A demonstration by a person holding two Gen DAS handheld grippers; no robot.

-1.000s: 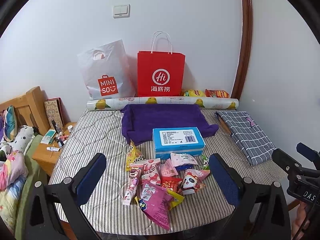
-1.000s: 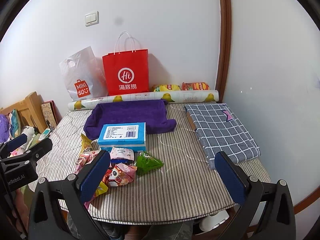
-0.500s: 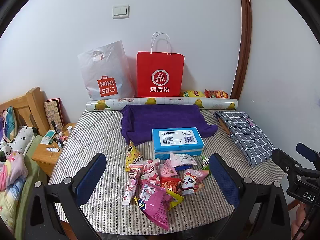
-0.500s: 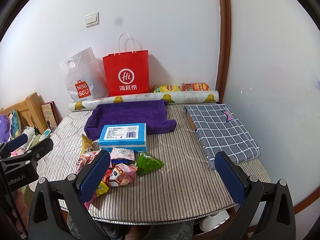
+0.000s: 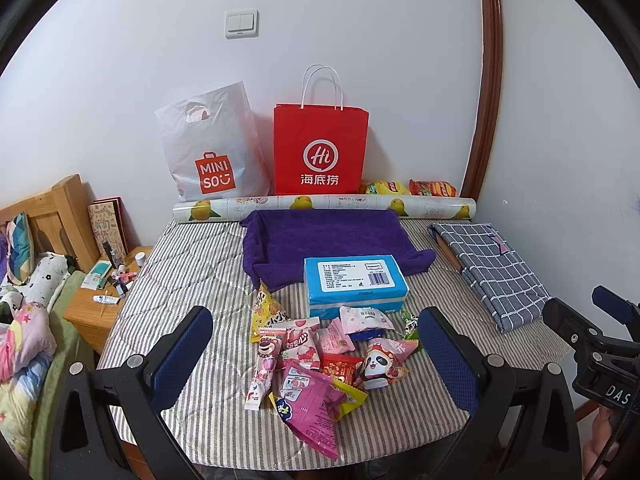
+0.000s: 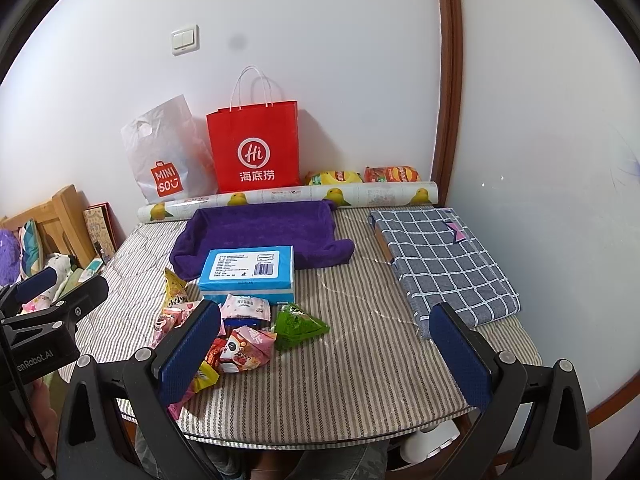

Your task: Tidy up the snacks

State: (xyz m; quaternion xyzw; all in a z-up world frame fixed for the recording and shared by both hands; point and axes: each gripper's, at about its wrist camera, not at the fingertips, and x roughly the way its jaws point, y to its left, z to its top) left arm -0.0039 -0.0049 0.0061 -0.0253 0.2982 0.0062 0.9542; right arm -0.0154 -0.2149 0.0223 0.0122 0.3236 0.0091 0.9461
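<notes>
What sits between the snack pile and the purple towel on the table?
The blue tissue box lies there, its far edge over the purple towel, with the snack pile just in front. Both wrist views show it.

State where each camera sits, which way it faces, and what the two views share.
Left wrist: on the left gripper, over the table's near edge, facing the wall across the loose snack packets; right gripper at right.
Right wrist: on the right gripper, further right, same heading; left gripper at left.
Shared: blue rectangular tissue box, red paper handle bag.
</notes>
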